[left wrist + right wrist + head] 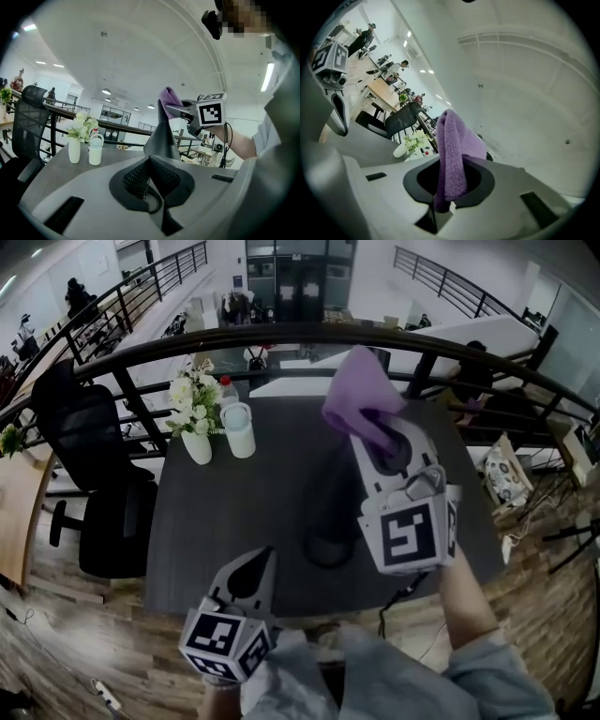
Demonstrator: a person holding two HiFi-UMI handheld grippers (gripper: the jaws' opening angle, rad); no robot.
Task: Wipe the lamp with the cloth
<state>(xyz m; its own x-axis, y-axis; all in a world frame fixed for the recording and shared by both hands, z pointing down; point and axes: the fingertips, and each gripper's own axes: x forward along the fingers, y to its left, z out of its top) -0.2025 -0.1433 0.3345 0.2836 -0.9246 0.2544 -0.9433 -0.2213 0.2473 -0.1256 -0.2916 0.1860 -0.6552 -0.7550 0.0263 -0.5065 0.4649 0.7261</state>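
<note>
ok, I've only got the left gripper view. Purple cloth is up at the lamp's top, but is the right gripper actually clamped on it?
Observer: Yes. The right gripper view shows the cloth running down between the jaws of the right gripper, pinched there.
Operator: And the lamp's foot? My own gripper body blocks it.
Observer: The head view shows the lamp standing on a round dark base on the table, near the front edge and to the right of the left gripper.

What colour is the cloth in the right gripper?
Purple. The cloth shows best in the right gripper view.
</note>
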